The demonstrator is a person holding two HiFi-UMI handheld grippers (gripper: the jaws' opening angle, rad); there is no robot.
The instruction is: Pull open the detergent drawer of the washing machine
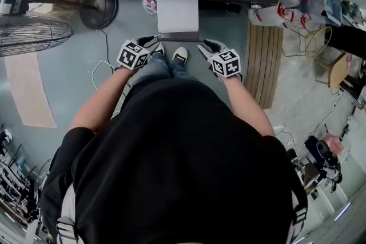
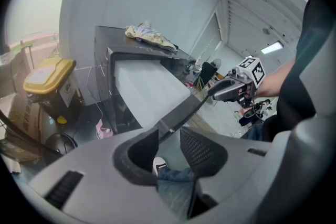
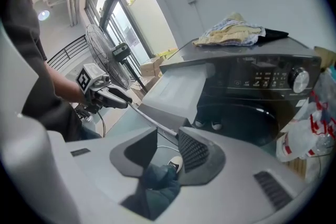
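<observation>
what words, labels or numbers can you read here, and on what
No text is readable.
Dark grey washing machine's control panel: pale markings, too small to read.
White plastic bags with red print: blurred, unreadable.
Black-and-white marker cubes: square patterns only, no letters.

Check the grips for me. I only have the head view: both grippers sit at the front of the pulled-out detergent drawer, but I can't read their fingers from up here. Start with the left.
Observer: The left gripper's fingers stand apart. One end of the drawer front lies between them, with no squeeze visible.
Operator: Now the right.
Observer: Same on the right gripper: fingers apart, the front's other end close to one finger, not clamped.
Operator: Describe what's beside the drawer.
Observer: A control panel with a round knob, above the dark door.
</observation>
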